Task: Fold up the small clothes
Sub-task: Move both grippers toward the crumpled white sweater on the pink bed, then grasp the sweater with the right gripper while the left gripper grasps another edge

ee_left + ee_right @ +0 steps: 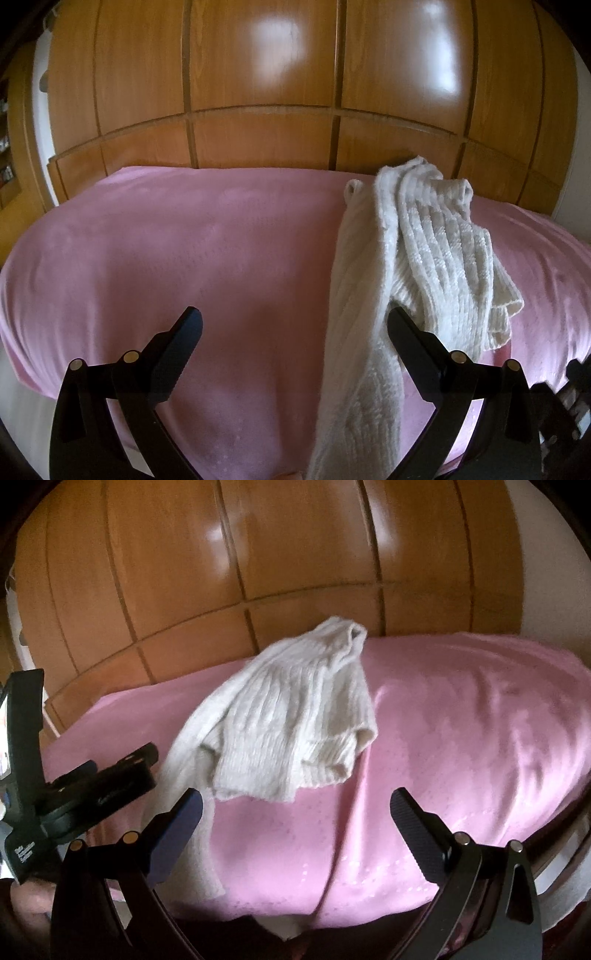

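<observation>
Your 2 black two-finger grippers, the left gripper (294, 319) and the right gripper (296, 799), both hover with fingers spread wide and nothing held. Just beyond them the white ribbed knit garment (291, 720) lies bunched on the pink blanket-covered bed (461, 731), one long strip trailing toward you. With glossy wooden wardrobe panels (266, 74) behind, no fold looks made, so everything remains.

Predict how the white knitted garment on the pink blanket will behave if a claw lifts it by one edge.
The white knitted garment will probably droop and stretch, since it already lies in soft, rumpled folds. Its ribbed knit looks grippy rather than slippery. It may drag across the pink blanket, as a long part trails toward the near edge.
</observation>
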Demonstrator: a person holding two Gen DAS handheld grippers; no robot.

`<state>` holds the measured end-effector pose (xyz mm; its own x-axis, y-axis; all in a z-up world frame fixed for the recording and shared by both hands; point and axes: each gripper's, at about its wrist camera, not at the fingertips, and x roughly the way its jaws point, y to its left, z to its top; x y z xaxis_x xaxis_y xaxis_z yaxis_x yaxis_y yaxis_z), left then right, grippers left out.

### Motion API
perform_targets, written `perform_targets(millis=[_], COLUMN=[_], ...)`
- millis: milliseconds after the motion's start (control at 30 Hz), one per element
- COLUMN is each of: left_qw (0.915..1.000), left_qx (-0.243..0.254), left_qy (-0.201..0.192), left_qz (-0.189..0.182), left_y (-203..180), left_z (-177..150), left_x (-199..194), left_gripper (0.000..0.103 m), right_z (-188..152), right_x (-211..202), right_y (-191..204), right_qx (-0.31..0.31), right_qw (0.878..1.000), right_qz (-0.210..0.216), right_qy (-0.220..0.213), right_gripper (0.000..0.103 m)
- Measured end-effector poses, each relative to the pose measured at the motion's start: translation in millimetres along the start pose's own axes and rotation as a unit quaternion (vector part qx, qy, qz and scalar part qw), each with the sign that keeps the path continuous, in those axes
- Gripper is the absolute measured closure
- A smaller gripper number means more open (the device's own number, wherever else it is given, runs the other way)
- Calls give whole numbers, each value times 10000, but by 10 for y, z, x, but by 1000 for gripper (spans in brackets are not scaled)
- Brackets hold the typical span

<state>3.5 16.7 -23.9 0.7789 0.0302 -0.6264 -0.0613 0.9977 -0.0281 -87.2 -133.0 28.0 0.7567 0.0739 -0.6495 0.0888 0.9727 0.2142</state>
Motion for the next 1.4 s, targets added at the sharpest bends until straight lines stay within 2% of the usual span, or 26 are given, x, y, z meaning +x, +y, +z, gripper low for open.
perform_targets(millis=[300, 433, 567, 633, 733, 833, 900, 967, 1000, 1033, 1100, 1167, 1267, 1333, 1400], left_qw=[10000, 9995, 9984, 9955, 9923, 9876, 9862, 9827, 9820, 9821, 9833, 9860, 9915, 9943, 9968], left_qx=[-1, 189, 143, 107, 280, 441, 534, 539, 514, 499, 414, 281, 5, -259, -354], left_qy=[86, 230, 451, 672, 773, 975, 1052, 1222, 1254, 1235, 1097, 902, 629, 488, 326], left_qz=[44, -69, -305, -658, -925, -1151, -1166, -1283, -1314, -1329, -1393, -1377, -1140, -914, -633], left_y=[42, 57, 156, 182, 129, 41, -2, -2, 16, 41, 157, 293, 596, 835, 1018], left_z=[-6, 1, -7, -36, -131, -231, -271, -304, -302, -292, -209, -63, 243, 487, 705], left_x=[69, 153, 232, 276, 276, 317, 346, 414, 426, 424, 384, 351, 384, 476, 570], left_gripper=[4, 4, 4, 5, 9, 20, 34, 71, 79, 94, 97, 97, 97, 97, 97], right_z=[41, 166, 381, 492, 620, 715, 752, 766, 767, 772, 778, 846, 1055, 1248, 1469], right_x=[58, 126, 184, 276, 470, 716, 920, 1079, 1150, 1218, 1275, 1198, 1010, 920, 834], right_y=[-165, -324, -442, -487, -481, -461, -423, -347, -294, -238, -162, -133, -270, -466, -738], right_qx=[318, 447, 313, 309, 246, 268, 361, 337, 280, 196, 29, -212, -415, -445, -497], right_qw=[9993, 9987, 9993, 9994, 9996, 9994, 9980, 9968, 9960, 9949, 9931, 9940, 9969, 9986, 9983], right_qz=[-141, -129, -212, -179, -99, 26, 276, 450, 564, 655, 766, 748, 522, 241, -292], right_qy=[129, 208, 6, 18, 63, 222, 433, 565, 633, 740, 883, 773, 407, 175, -106], right_gripper=[2, 3, 18, 29, 40, 47, 52, 57, 66, 80, 96, 96, 97, 97, 97])
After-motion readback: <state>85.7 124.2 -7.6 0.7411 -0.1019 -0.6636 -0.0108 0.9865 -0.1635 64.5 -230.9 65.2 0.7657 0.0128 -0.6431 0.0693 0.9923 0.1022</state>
